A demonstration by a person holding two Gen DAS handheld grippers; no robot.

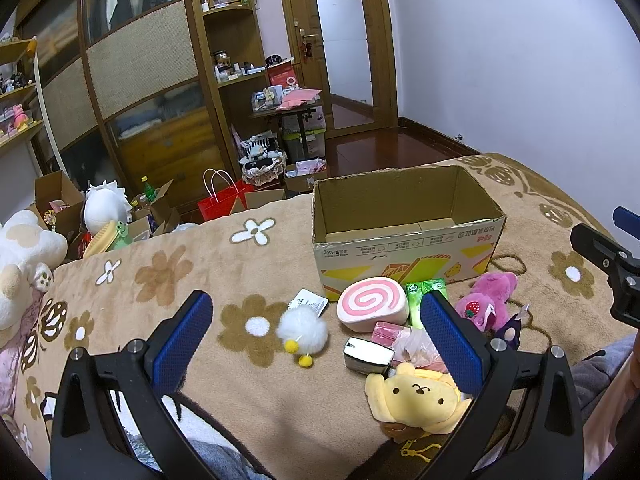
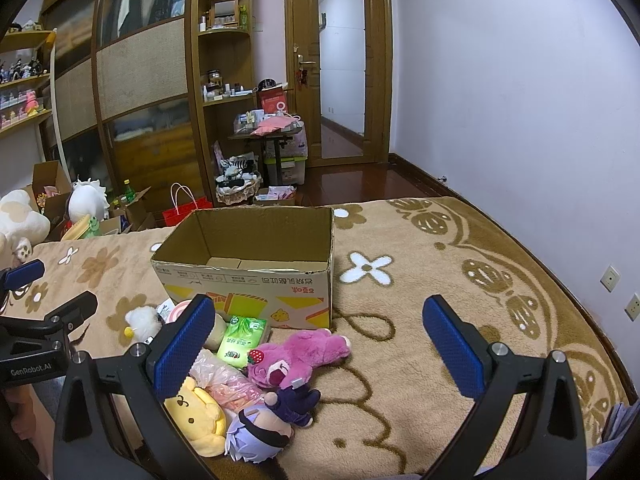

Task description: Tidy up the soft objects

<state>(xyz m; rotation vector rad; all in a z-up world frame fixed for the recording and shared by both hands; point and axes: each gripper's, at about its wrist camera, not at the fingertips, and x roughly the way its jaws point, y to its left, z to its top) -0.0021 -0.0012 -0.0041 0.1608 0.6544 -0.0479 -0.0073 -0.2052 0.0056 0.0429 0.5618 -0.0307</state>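
Observation:
An open, empty cardboard box (image 1: pixel 404 236) stands on the bed; it also shows in the right wrist view (image 2: pixel 256 276). In front of it lie a white fluffy chick (image 1: pixel 303 330), a pink swirl roll cushion (image 1: pixel 372 303), a yellow dog plush (image 1: pixel 416 398), a pink bear plush (image 1: pixel 486 300) and a green tissue pack (image 2: pixel 242 342). A purple-haired doll (image 2: pixel 264 428) lies nearest the right gripper. My left gripper (image 1: pixel 316 328) is open above the chick and roll. My right gripper (image 2: pixel 318 338) is open above the pink bear (image 2: pixel 300 354).
A silver metal tin (image 1: pixel 368 356) and crinkly plastic bags (image 2: pixel 224 380) lie among the toys. The flowered brown blanket (image 2: pixel 420 320) covers the bed. Beyond its far edge are boxes, a red bag (image 1: pixel 224 202), big plush toys (image 1: pixel 24 252) and wardrobes.

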